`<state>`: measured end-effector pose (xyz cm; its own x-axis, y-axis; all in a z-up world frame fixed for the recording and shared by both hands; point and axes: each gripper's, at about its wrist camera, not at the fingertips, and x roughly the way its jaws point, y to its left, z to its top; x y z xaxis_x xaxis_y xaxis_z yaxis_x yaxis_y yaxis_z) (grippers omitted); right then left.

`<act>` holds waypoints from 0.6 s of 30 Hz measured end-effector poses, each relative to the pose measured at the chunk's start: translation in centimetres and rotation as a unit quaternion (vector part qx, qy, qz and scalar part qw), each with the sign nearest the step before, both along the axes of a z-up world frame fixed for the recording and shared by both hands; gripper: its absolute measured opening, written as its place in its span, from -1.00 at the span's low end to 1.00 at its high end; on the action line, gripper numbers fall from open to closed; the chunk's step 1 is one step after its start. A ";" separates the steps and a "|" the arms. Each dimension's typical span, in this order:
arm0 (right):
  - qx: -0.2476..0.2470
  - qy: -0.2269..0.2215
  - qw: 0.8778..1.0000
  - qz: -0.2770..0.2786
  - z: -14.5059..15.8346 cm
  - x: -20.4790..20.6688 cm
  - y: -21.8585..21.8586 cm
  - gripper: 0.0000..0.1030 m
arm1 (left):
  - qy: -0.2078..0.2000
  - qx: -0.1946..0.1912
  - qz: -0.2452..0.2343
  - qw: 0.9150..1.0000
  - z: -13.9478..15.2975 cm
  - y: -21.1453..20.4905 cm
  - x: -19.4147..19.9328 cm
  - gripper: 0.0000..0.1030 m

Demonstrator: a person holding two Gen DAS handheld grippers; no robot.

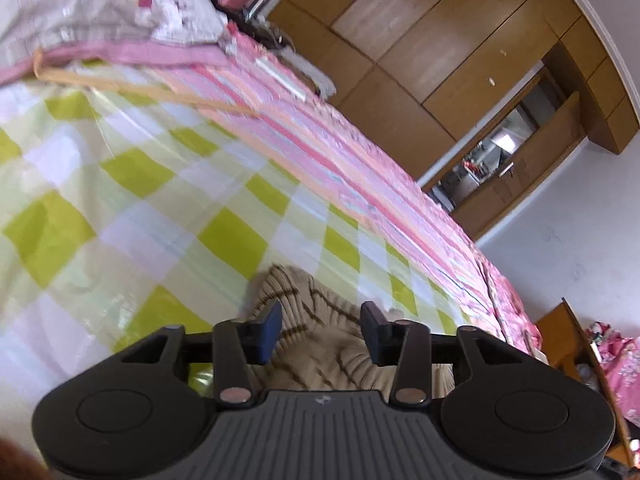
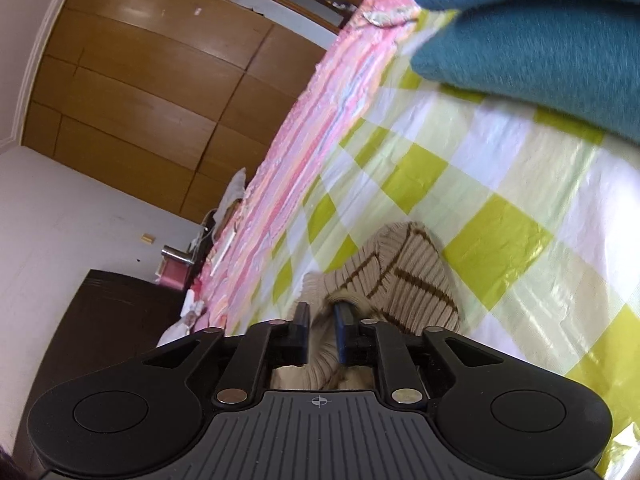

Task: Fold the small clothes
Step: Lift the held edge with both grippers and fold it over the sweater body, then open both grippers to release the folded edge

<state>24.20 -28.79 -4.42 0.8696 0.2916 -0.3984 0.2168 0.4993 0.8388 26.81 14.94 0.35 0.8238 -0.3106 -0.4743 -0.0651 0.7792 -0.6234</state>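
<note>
Left wrist view: the left gripper (image 1: 320, 330) stands with its jaws apart; the beige ribbed sweater (image 1: 320, 344) with brown stripes lies beneath and between the two fingers, but neither pad presses on it; the knit is bunched just ahead of the fingertips and runs back under the gripper body; it rests on the green and white checked sheet (image 1: 120, 184) spread over the bed; a pink striped blanket (image 1: 320, 120) borders the sheet on the far right; a flowered quilt (image 1: 100, 12) is heaped at the far left; a wooden wardrobe (image 1: 400, 40) stands beyond the bed.

Right wrist view: the right gripper (image 2: 322, 330) has its jaws a little apart; a fold of the same sweater (image 2: 400, 276) passes between the fingers; whether the pads touch the knit cannot be told for certain, though a gap shows on the left finger's side; the bulk of the garment lies just ahead and to the right of the fingertips; a blue knitted garment (image 2: 540, 40) lies at the far right on the checked sheet (image 2: 500, 220).

Progress, as a judgement: the sweater appears doubled over into a compact bundle, so at least one fold looks done; both grippers look to be letting go of it; remaining work is probably flattening or a final fold, then the blue garment.
</note>
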 end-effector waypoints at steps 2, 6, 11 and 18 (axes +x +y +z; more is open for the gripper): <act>-0.022 -0.009 1.000 -0.003 0.6 -0.2 0.0 -0.36 | -0.005 0.024 0.008 1.000 0.3 0.0 -0.6 -0.09; -0.108 -0.014 0.994 0.003 2.0 -0.2 0.8 -0.28 | -0.003 0.060 0.006 0.998 0.3 0.1 -1.6 -0.09; -0.240 0.022 0.970 0.040 2.4 1.3 2.9 -0.28 | -0.019 0.113 -0.022 0.993 0.7 -0.9 -2.3 -0.08; -0.316 0.053 0.943 0.087 1.2 2.9 4.9 -0.28 | -0.023 0.224 -0.072 0.972 0.2 -4.0 0.0 0.03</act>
<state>27.11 -23.88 -3.22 0.7759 0.1002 -0.6228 0.1521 0.9284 0.3389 26.84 10.97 0.57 0.8103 -0.1952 -0.5525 0.0848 0.9720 -0.2191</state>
